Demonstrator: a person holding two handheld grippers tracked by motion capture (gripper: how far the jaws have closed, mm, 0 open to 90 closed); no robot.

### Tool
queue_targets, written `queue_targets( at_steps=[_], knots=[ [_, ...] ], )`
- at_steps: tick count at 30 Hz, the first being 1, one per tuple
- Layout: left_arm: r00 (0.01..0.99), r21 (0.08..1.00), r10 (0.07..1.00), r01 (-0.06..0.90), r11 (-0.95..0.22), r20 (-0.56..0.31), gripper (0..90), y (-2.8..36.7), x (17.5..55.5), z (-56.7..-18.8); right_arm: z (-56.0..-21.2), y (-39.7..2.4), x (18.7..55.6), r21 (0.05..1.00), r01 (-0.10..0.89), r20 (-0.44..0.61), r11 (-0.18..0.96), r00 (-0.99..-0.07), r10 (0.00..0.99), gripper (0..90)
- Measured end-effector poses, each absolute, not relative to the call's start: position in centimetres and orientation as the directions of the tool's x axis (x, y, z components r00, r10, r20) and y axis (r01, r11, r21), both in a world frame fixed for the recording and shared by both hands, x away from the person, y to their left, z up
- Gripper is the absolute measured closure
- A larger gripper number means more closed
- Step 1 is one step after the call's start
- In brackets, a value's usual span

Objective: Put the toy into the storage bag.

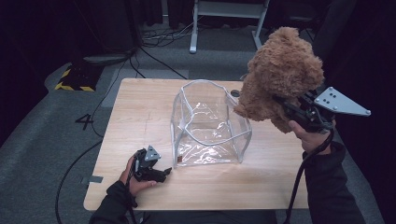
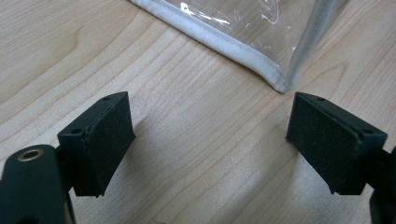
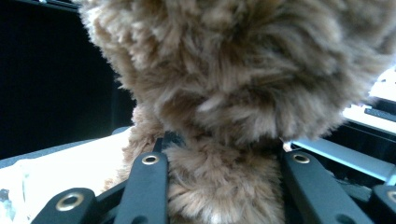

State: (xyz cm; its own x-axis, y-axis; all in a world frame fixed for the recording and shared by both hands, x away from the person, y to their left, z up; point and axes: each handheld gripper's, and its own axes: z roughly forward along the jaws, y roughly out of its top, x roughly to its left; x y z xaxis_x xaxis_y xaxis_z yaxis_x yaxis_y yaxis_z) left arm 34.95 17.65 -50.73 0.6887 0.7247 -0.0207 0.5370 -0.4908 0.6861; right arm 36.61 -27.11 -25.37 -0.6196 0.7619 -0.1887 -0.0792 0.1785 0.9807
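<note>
The right gripper (image 1: 286,106) is held up in the air at the right side of the bench (image 1: 140,121), its jaws closed on a brown plush bear (image 1: 280,70). In the high view the bear hangs above and just to the right of a clear plastic bag (image 1: 210,123), its lower end over the bag's right rim; whether fur and rim actually touch is hard to say from this angle. In the right gripper view the two black jaws rise on either side of a narrow part of the bear (image 3: 219,186) — probably a limb or the neck, though the fur hides which — and press into the pile on both sides.

The clear plastic bag stands upright near the middle of the bench with its mouth open upward, its white-edged rim bowed into a rough loop and its sides creased and shiny.

The left gripper (image 1: 164,173) lies low at the near left of the bench, held in the person's left hand (image 1: 133,179), near the bag's front left corner but apart from it. In the left gripper view its jaws stand wide apart with only bare wood between them — nothing gripped — and the bag's white-seamed bottom corner (image 2: 280,84) lies just beyond them.
</note>
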Motion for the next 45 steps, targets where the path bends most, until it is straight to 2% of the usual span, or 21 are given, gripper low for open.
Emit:
queue_targets(
  at_steps=[14, 32, 45],
  knots=[
    [0.689, 0.686, 0.724, 0.537, -0.491, -0.021, 14.6, 17.7, 34.9, -50.7, -24.6, -22.1, 36.9, 0.971, -0.103, -0.227, 0.215, -0.68, 0.697, 65.8],
    [0.69, 0.685, 0.724, 0.537, -0.492, -0.02, 14.6, 17.7, 34.9, -50.7, -24.6, -17.6, 37.4, 0.962, -0.097, -0.243, 0.253, -0.727, 0.643, 65.8],
    [0.69, 0.685, 0.724, 0.537, -0.492, -0.02, 14.6, 17.7, 34.9, -50.7, -26.2, -15.6, 37.7, 0.953, -0.056, -0.231, 0.296, -0.766, 0.599, 65.8]
  ],
)
